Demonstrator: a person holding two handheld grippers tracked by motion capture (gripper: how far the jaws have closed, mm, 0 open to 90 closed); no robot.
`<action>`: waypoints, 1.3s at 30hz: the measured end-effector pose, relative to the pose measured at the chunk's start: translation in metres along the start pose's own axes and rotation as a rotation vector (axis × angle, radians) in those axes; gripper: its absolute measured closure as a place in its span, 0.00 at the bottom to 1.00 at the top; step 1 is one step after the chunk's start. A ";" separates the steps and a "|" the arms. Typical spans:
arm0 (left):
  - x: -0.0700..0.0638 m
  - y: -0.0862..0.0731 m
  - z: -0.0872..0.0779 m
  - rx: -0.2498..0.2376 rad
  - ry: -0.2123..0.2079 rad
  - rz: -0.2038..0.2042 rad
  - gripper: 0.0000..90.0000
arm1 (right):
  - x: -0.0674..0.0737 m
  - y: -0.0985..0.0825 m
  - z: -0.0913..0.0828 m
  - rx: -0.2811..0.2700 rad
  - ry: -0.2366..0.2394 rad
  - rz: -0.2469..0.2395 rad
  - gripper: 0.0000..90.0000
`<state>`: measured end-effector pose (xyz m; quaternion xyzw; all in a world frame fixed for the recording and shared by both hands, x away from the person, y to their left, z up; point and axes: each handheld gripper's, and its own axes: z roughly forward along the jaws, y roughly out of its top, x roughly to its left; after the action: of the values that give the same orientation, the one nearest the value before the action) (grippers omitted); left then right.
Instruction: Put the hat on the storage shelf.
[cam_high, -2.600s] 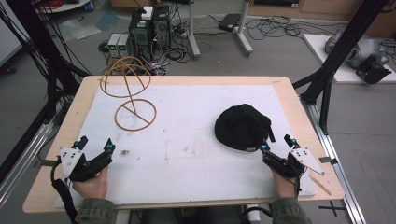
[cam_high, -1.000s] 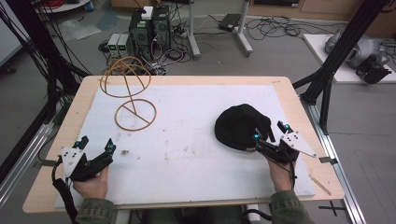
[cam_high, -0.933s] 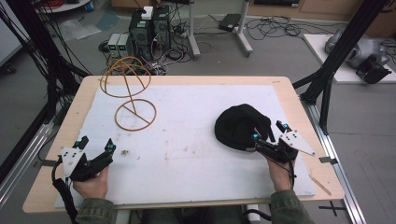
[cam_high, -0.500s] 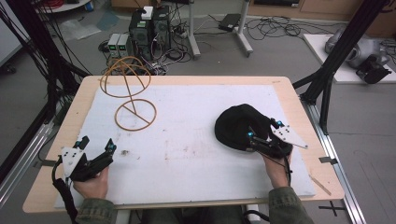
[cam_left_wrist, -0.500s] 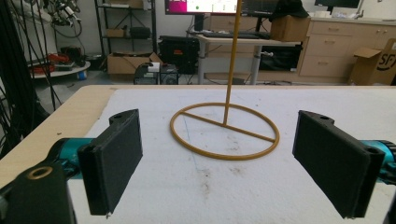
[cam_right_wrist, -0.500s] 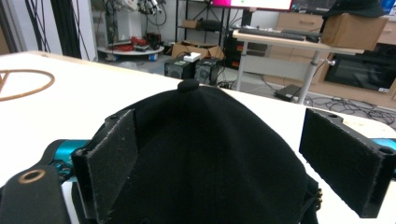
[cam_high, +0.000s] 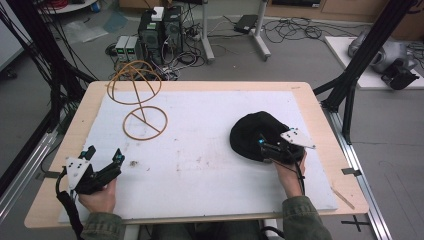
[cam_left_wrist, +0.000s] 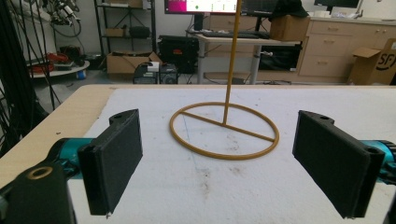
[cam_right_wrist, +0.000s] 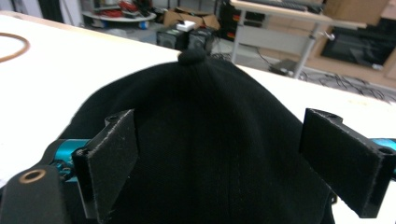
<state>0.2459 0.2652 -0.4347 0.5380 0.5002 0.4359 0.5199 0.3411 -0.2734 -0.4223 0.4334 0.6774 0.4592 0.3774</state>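
High view shows the right gripper (cam_high: 261, 145), jaws spread, reaching onto the black fabric cap (cam_high: 252, 132) near the white table's (cam_high: 210, 115) right edge. Grasping seems in hand; next, pinch the crown. The left gripper (cam_high: 102, 157) rests open near the front-left corner.

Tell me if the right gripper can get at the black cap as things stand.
Probably yes: the right gripper is open with its fingers either side of the black cap, and nothing lies between them.
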 end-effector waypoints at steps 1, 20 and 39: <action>0.000 0.000 0.000 0.000 0.000 0.000 0.18 | 0.000 0.000 0.000 0.000 0.000 0.000 0.13; 0.000 0.000 0.000 -0.009 0.003 0.008 0.18 | -0.010 0.004 0.001 0.093 0.092 0.193 0.97; 0.002 0.000 0.000 -0.008 0.007 0.004 0.18 | -0.012 0.009 -0.007 0.026 0.086 0.191 0.98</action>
<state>0.2461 0.2677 -0.4349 0.5354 0.4994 0.4406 0.5194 0.3407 -0.2847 -0.4103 0.4810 0.6545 0.5022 0.2968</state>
